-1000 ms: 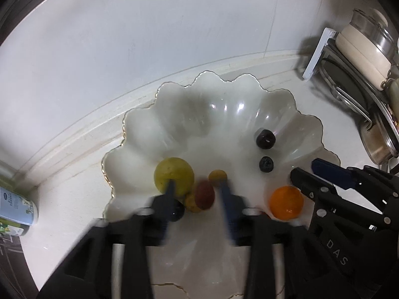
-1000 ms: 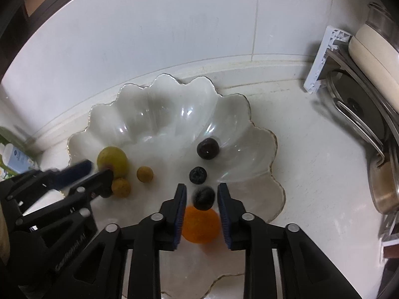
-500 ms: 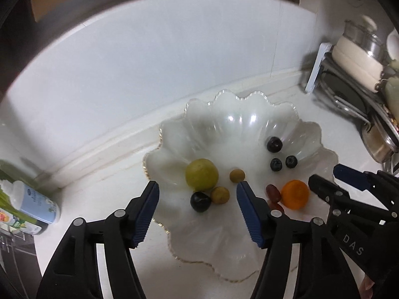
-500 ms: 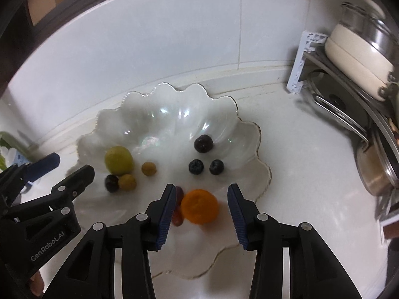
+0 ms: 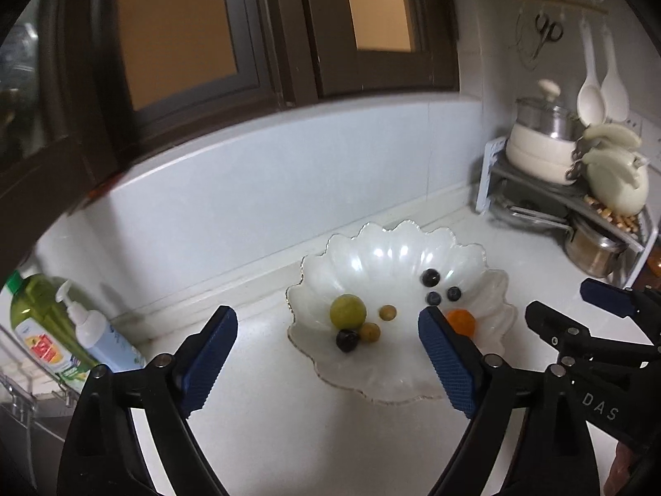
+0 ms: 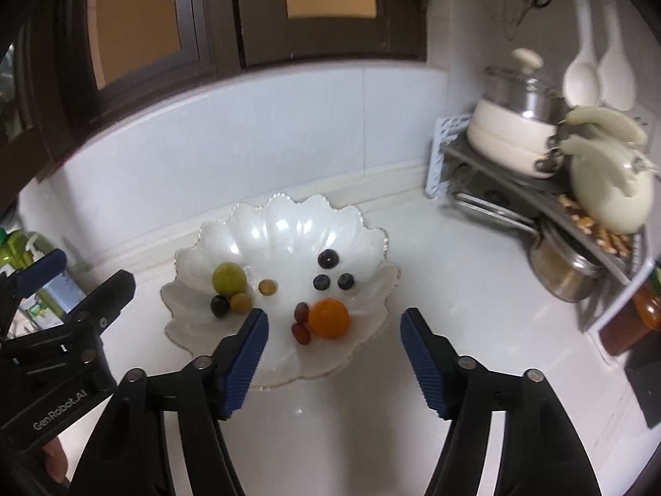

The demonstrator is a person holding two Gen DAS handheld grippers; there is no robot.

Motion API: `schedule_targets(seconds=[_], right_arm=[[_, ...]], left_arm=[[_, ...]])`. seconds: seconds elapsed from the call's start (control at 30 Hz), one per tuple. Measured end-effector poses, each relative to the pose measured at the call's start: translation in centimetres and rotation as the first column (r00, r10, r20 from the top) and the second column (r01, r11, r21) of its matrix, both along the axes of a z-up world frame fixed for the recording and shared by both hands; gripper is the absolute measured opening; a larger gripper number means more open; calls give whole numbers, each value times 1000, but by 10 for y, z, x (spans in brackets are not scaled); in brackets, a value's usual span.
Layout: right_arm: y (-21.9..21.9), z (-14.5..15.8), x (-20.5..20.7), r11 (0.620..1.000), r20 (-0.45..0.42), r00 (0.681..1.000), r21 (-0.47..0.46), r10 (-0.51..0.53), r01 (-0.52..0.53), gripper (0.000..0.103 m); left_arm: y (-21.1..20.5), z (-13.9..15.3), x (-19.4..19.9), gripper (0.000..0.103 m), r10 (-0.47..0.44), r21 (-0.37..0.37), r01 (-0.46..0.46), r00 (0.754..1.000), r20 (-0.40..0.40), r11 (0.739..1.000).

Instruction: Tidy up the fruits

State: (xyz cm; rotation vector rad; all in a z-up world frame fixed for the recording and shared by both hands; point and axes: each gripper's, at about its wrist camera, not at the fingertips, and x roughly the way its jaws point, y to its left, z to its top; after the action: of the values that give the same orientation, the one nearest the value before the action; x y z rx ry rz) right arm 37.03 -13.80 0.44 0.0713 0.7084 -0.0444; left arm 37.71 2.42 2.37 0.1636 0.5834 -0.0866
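Now fruits [image 6: 328,317] lie beyond opening, empty tongs [image 6: 334,366].

The bowl [image 6: 285,223] stood on the bench [image 6: 372,434], near the far wall. In it, a large round fruit [image 6: 229,277] lay left, with three small fruits just beside it. Three berries [image 6: 328,258] lay right of centre. The mandarin [image 6: 328,317] sat nearer, two grapes [image 6: 301,322] touching its left. A rack of pots [image 6: 537,153] stood far right, bottles [image 5: 45,326] far left.

Scalloped bowl [image 6: 372,244]: glossy, pearly glass. Surface [image 6: 330,434]: smooth, polished white. Pot [image 6: 562,273]: shiny metal. Gripper pads [image 6: 421,355]: ribbed blue.
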Motion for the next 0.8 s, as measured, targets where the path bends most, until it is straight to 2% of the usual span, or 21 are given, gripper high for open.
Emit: schedule_targets(seconds=[0.07,0.33,0.5,0.8], right_arm=[[-1,7,-20,1000,40,999,-26,-14,15,74],[-8,32,-103,997,164,986,-80,7,7,74],[-9,41,-162,991,240,971,-127,-8,39,81],[-14,48,-252,992,299,954,-121,2,36,83]], left_arm=[[1,5,-18,93,-1,-15,1,1000,24,1000],[4,15,-96,95,17,-67,-12,997,73,998],[8,19,-145,95,32,-105,-23,996,81,994],[1,30,-241,102,45,-91,-29,982,183,995]])
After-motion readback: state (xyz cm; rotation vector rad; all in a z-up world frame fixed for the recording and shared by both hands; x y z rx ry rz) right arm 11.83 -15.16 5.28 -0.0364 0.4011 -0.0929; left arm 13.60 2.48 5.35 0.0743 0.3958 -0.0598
